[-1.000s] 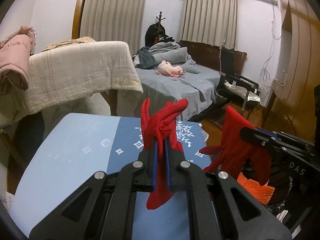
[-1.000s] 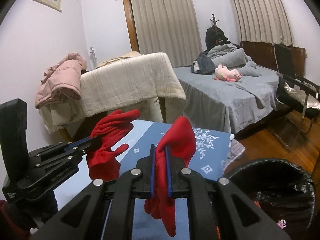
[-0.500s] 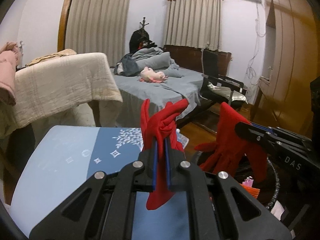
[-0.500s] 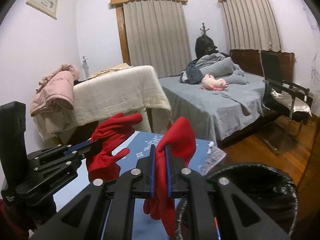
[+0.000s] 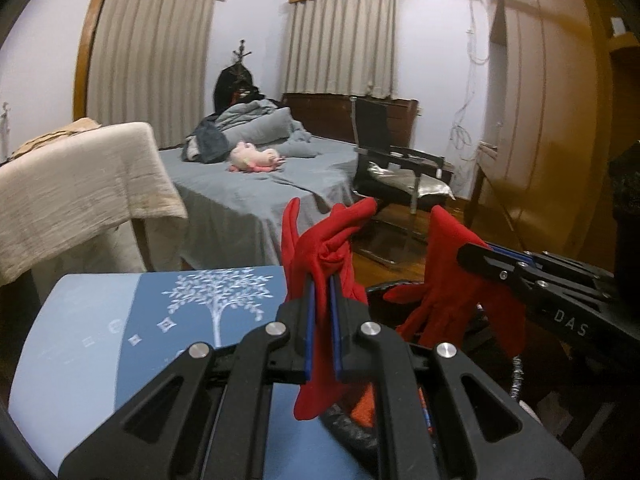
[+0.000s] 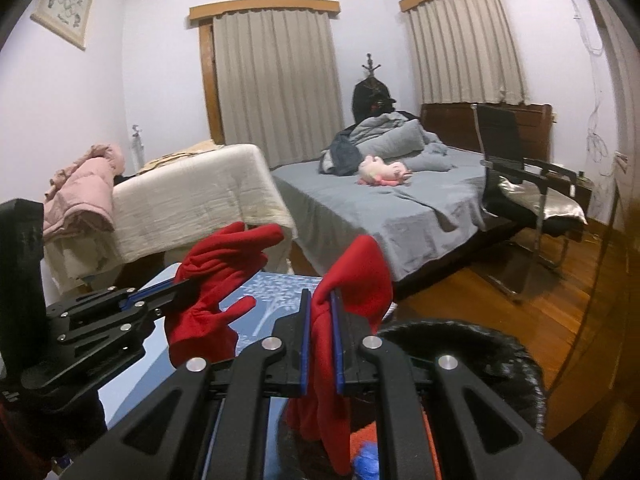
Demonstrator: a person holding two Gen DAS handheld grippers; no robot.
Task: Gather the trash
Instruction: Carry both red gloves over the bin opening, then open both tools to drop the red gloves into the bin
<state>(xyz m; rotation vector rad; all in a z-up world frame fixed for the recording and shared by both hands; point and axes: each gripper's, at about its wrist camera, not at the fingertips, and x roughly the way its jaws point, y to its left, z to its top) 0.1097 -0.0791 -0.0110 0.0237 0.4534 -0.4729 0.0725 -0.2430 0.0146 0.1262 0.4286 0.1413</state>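
Observation:
My left gripper (image 5: 322, 280) is shut on a red glove (image 5: 320, 252) and holds it above the near rim of a black-lined trash bin (image 5: 352, 428). My right gripper (image 6: 322, 296) is shut on a second red glove (image 6: 352, 280), which hangs over the open bin (image 6: 480, 344). Orange and blue scraps lie inside the bin. Each gripper with its glove also shows in the other view: the right one (image 5: 476, 258) and the left one (image 6: 188, 286).
A blue table (image 5: 120, 320) with a white tree print lies to the left of the bin. Beyond it stand a cream-covered piece of furniture (image 6: 192, 200), a grey bed (image 6: 380, 200), a black chair (image 6: 516, 176) and a wooden wardrobe (image 5: 540, 120).
Both grippers have carried their gloves to the right, off the blue table and over the trash bin. Both stay shut on the gloves.

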